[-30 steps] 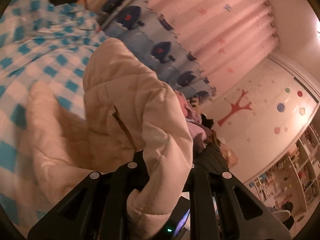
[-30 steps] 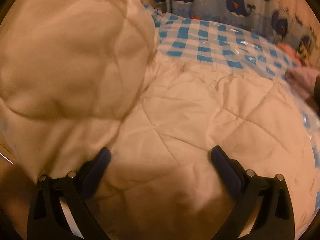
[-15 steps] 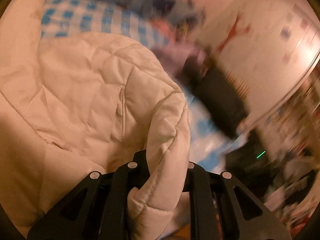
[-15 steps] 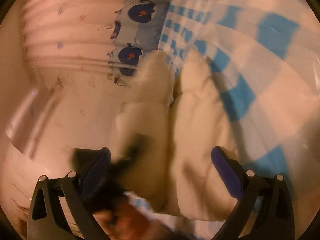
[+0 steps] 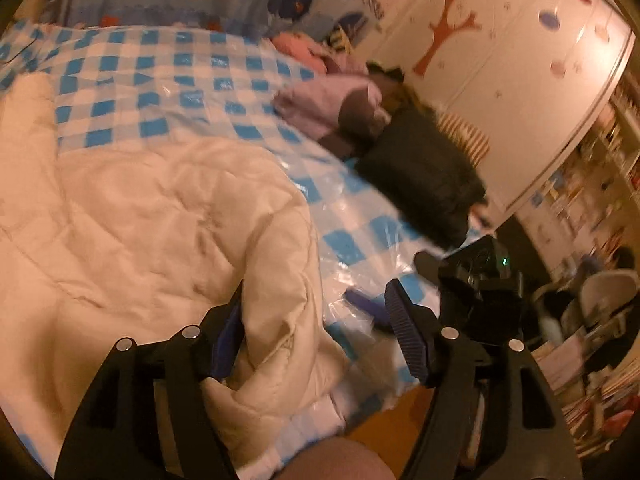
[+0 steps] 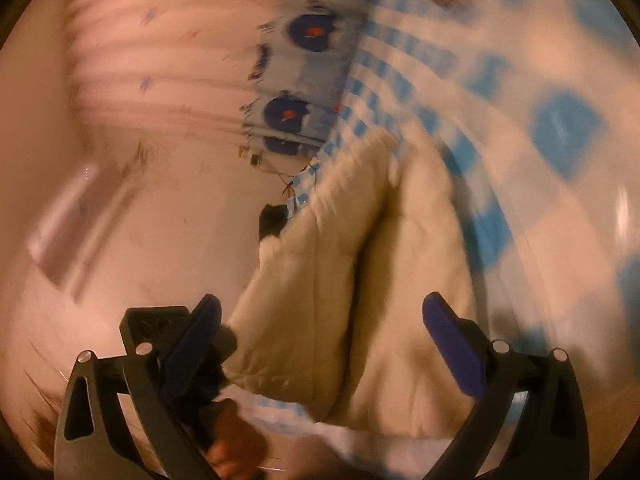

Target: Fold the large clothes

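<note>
Cream quilted jacket (image 5: 160, 216) is seen doubled over on the checked bedcover (image 5: 160, 84). Both the left gripper (image 5: 316, 316) and right gripper (image 6: 320, 332) are spread, nothing held; tidying is judged left.

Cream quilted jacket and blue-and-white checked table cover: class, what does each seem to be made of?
Cream quilted jacket: likely padded synthetic fabric with a matte finish; stitched quilt lines and puffy folds show it.
Blue-and-white checked table cover: apparently checked cloth under clear plastic film, or glossy vinyl; shiny glints and crinkled transparent wrinkles suggest this.
</note>
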`<state>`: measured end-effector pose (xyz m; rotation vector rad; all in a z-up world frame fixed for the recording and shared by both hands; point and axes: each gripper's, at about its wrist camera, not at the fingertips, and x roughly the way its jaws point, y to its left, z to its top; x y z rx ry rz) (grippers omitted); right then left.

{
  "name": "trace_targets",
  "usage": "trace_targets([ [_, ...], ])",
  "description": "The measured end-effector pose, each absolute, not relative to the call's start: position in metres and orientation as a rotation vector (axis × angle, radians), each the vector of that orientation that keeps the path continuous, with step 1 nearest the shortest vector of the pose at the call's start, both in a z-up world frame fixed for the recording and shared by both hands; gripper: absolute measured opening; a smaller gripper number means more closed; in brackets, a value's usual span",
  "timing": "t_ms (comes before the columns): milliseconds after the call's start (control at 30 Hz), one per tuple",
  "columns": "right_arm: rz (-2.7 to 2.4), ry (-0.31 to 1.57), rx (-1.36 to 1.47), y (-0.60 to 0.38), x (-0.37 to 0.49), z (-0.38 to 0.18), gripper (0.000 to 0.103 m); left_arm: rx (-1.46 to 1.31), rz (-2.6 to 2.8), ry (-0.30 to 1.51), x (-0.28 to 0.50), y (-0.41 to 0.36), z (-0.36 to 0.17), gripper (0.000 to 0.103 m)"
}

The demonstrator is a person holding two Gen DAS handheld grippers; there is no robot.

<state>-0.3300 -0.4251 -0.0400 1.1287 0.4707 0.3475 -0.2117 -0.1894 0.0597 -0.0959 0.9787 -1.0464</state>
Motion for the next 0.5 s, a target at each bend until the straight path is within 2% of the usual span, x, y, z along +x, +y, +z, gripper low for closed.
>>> trace_targets([
  [100, 0.366, 0.487, 0.952, -0.415, -0.311, 0.009, 0.097, -0.131, -1.029, 0.932, -0.211, -0.151, 0.08, 0.07],
  [233, 0.478, 0.539, 0.833, -0.386, -0.265, 0.054, 0.097, -0.144, -1.019, 0.975, -0.203, -0.142, 0.072, 0.071],
  [367, 0.516, 0.738, 0.827, -0.361, -0.22, 0.031, 0.097, -0.169, -1.077, 1.045, -0.207, -0.16, 0.048, 0.071],
  [433, 0.349, 0.889, 0.697, -0.357, -0.201, -0.002, 0.096, -0.157, -1.098, 1.034, -0.216, -0.16, 0.051, 0.071],
  [500, 0.302, 0.957, 0.678, -0.362, -0.195, -0.032, 0.095, -0.132, -1.099, 1.012, -0.225, -0.15, 0.061, 0.07],
])
